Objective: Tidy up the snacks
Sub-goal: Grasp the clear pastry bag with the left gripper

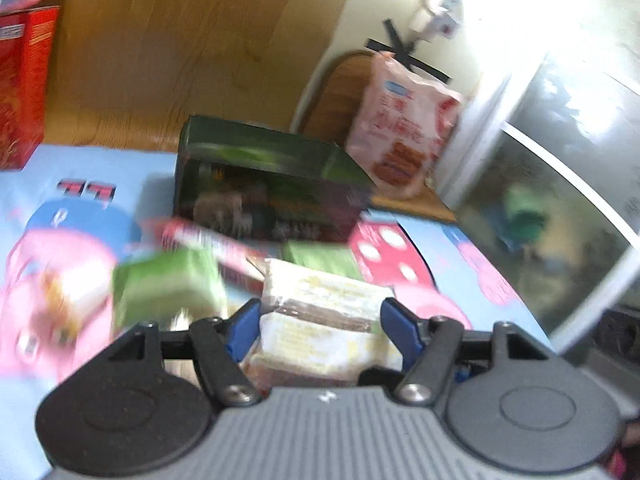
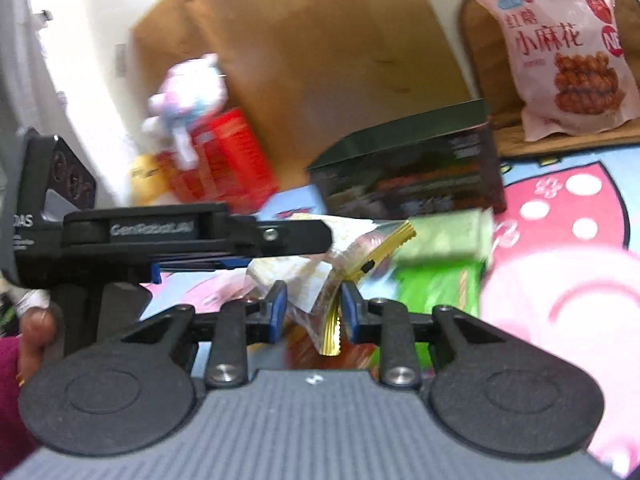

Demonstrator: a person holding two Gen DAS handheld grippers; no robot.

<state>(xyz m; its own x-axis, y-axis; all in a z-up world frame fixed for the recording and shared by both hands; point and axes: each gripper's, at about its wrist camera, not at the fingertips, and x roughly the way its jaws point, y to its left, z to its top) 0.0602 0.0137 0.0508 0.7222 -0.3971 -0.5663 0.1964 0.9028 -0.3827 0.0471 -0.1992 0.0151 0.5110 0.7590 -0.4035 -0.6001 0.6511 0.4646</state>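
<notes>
between the blue pads of the left tongs (image 1: 320,322), nearest the left wrist camera, a pale yellow wafer packet (image 1: 320,312) is sitting; the pads are flanking its sides, but blur is hiding whether they are pressing, so i cannot tell if it is gripped. beyond it a green packet (image 1: 168,288) and a red-and-white packet (image 1: 208,240) are lying loose on the cartoon-printed bench (image 1: 80,184), in front of a dark green box (image 1: 264,184); a pink snack bag (image 1: 404,120) is leaning behind. switching to the right wrist view, the right tongs (image 2: 313,312) are standing narrow around a gold-edged clear wrapper (image 2: 332,320), apparently pinching its crimped seam, with the left tongs reaching in from the left. a red box (image 2: 228,160) with a plush toy (image 2: 188,96) is sitting further back. judging by the scattered packets, sorting is looking barely begun, most snacks remaining to be gathered.
</notes>
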